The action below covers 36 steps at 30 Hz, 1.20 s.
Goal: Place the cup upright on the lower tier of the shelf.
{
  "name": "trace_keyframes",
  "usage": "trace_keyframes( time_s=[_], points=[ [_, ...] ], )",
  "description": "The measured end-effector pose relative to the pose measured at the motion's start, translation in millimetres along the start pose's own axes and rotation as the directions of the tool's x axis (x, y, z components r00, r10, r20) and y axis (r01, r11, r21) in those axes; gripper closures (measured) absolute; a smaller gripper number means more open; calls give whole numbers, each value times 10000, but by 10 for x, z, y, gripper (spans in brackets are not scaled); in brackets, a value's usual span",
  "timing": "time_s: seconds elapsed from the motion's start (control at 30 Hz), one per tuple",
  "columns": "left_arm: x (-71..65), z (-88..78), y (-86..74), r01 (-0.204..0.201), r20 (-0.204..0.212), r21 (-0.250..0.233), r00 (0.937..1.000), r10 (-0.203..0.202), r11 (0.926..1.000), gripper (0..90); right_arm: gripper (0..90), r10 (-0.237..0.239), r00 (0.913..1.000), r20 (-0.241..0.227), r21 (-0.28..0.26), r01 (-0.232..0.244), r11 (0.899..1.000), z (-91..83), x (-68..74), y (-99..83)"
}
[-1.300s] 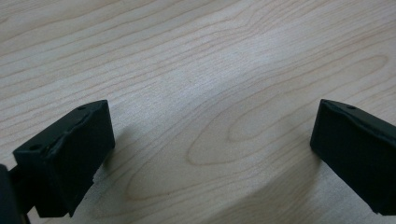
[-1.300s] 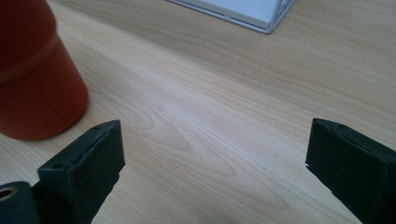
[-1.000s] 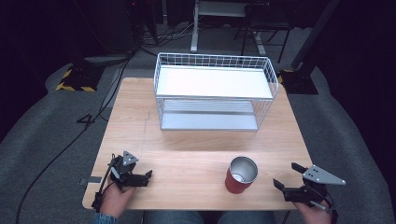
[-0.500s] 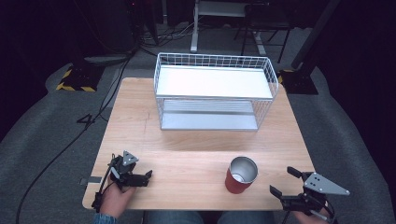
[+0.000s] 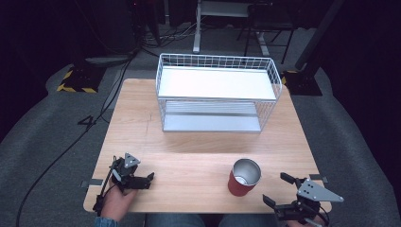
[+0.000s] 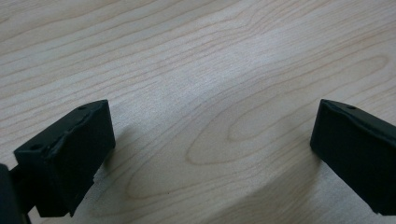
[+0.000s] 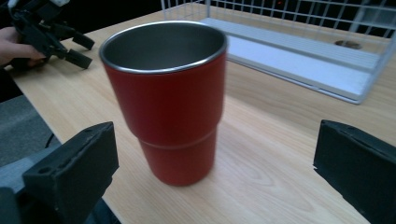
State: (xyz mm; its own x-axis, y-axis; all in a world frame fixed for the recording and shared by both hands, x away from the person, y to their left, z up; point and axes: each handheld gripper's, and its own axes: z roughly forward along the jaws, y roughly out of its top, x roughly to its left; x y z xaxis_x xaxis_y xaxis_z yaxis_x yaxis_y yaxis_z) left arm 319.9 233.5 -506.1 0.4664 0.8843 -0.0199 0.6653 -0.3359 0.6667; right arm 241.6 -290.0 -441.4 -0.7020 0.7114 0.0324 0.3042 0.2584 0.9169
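The right gripper (image 5: 276,190), near right, has just spread its jaws wide; the left gripper (image 5: 150,180), near left, gapes open too.

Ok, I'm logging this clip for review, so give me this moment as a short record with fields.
scene: wooden table with a white wire rack at its far side
cup: red cup upright near the front edge, empty, steel inside
right gripper: open, jaws have just been opening, off to the cup's side, not touching it
left gripper: open, low over bare wood, nothing between the jaws
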Motion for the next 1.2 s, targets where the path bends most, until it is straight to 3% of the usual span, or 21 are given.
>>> trace_keyframes(
  time_s=[0.33, 0.43, 0.57, 0.83, 1.03, 1.2],
  points=[
    [-8, -4, -5, 28, -44, -14, 10000, -28, 10000, 4, 1, -43, 9991, -422, 358, 59, 9993, 322, 172, -38],
    [-9, -2, -5, 47, -24, -23, 10000, -47, 10000, 3, 1, -244, 9989, -396, 552, 266, 9981, 417, 198, -63],
    [-9, -3, -3, 44, -19, 8, 10000, -44, 10000, 1, 1, -52, 9996, -290, 674, 72, 9977, 533, 184, -122],
    [-7, 0, 0, 14, 10, 1, 10000, -14, 10000, 1, 1, -108, 9999, -56, 1019, 113, 9947, 719, 191, -191],
    [-7, 0, 0, 13, 11, 5, 10000, -13, 10000, 1, 8, -8, 10000, -28, 976, 11, 9952, 825, 219, -223],
    [-7, 0, 0, 15, 10, 3, 10000, -15, 10000, 1, 72, 20, 10000, -46, 955, -15, 9954, 915, 261, -252]
  ],
)
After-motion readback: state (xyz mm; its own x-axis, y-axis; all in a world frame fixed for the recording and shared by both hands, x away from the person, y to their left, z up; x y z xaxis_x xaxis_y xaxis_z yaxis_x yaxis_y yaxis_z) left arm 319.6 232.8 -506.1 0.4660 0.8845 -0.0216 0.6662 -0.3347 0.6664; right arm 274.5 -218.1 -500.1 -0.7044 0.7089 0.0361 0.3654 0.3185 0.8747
